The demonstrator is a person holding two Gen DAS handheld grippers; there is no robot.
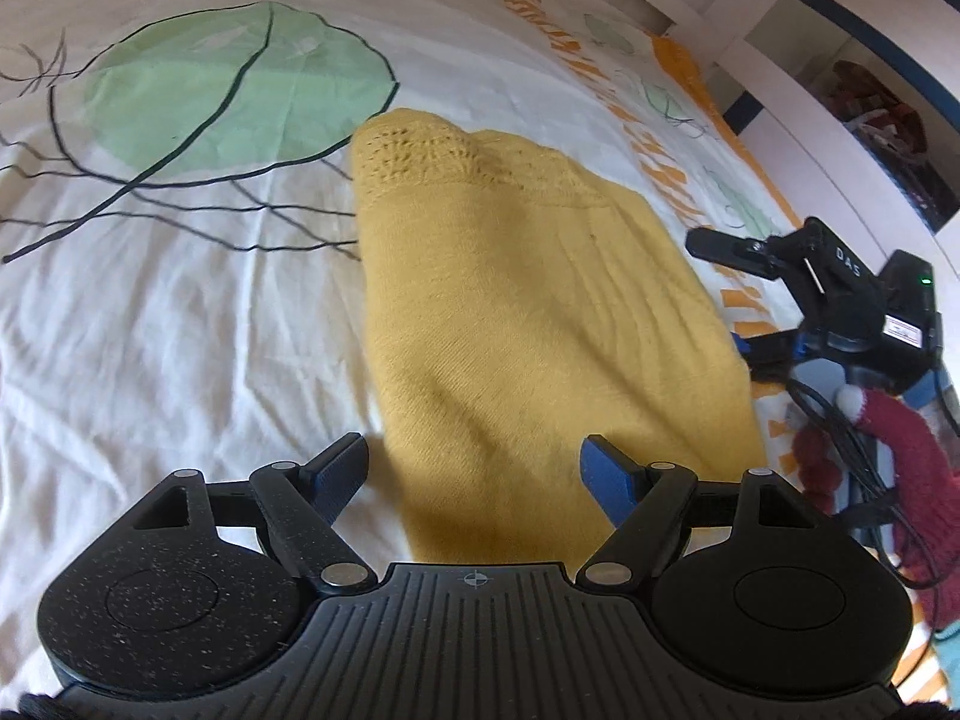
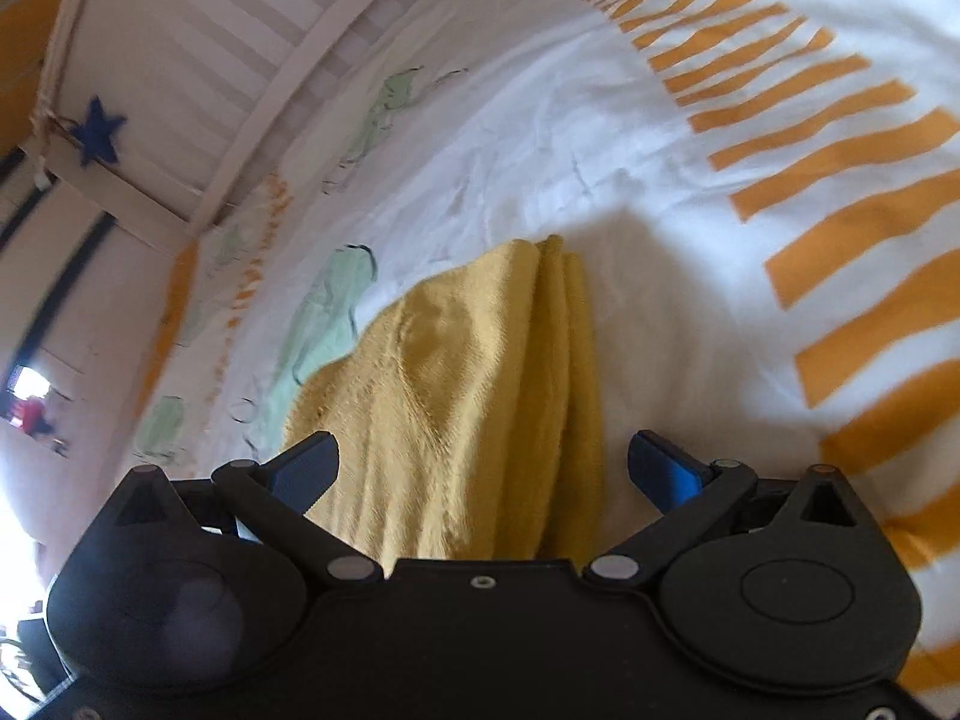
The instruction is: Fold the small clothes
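- On the bed, the yellow knitted garment [image 1: 528, 312] was the landmark: it lay folded into a long, narrow shape on the white printed bed cover [image 1: 180, 330].
- Nearest to the left wrist camera, the left gripper [image 1: 477, 468] hung over the near end of the garment with its jaws wide apart; the blue pads [image 1: 606, 474] stood on either side of the knit and did not press on it.
- Nearest to the right wrist camera, the right gripper [image 2: 486, 468] was also spread open above the garment [image 2: 468, 396], and nothing was held between its pads.
- Beside the garment, on its right edge in the left view, the right gripper [image 1: 798, 294] appeared with a person's dark red sleeve [image 1: 912, 468] behind it.
- Just beyond the garment's far end, where the knit had a pattern of small holes, a large green leaf print [image 1: 234, 90] was on the cover.
- To the other side of the garment, orange stripes [image 2: 840, 150] ran across the cover.
- Farthest from the garment, a white slatted bed rail [image 2: 198, 60] with a blue star [image 2: 96, 129] closed the scene.
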